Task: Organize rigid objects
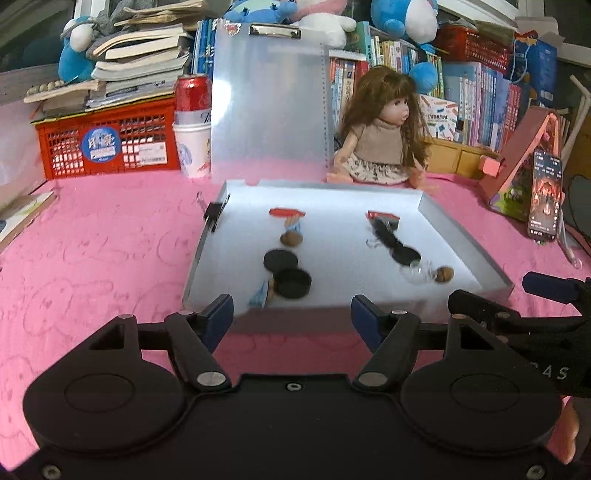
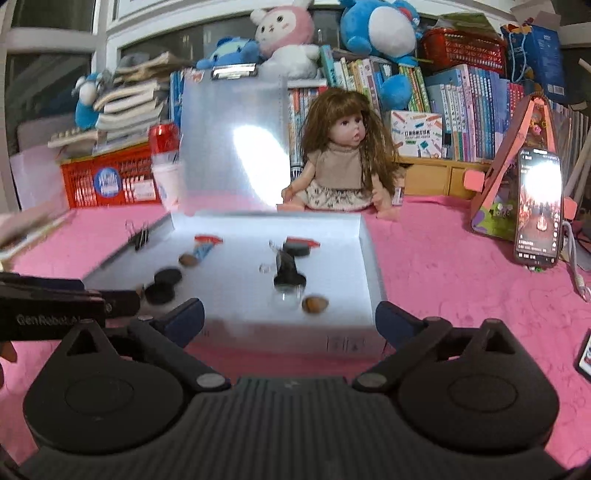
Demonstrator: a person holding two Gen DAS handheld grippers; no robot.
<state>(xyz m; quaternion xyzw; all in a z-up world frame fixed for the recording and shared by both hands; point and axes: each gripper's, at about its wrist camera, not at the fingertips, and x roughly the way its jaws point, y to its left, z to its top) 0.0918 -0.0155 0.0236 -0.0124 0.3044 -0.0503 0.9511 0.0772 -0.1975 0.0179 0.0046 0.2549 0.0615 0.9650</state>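
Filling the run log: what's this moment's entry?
left claw: open, empty | right claw: open, empty | tray: items untouched

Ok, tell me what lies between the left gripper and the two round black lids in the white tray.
In the left wrist view, only the white tray's near edge and bare floor separate the left gripper from the round black lids.

A pink cloth point(image 1: 110, 240) covers the surface. Behind it, upright books point(image 2: 476, 110) line the back, plush toys point(image 2: 376, 29) sit on top, a doll point(image 2: 343, 155) sits in front, and a red crate point(image 1: 107, 142) carries stacked books at left.
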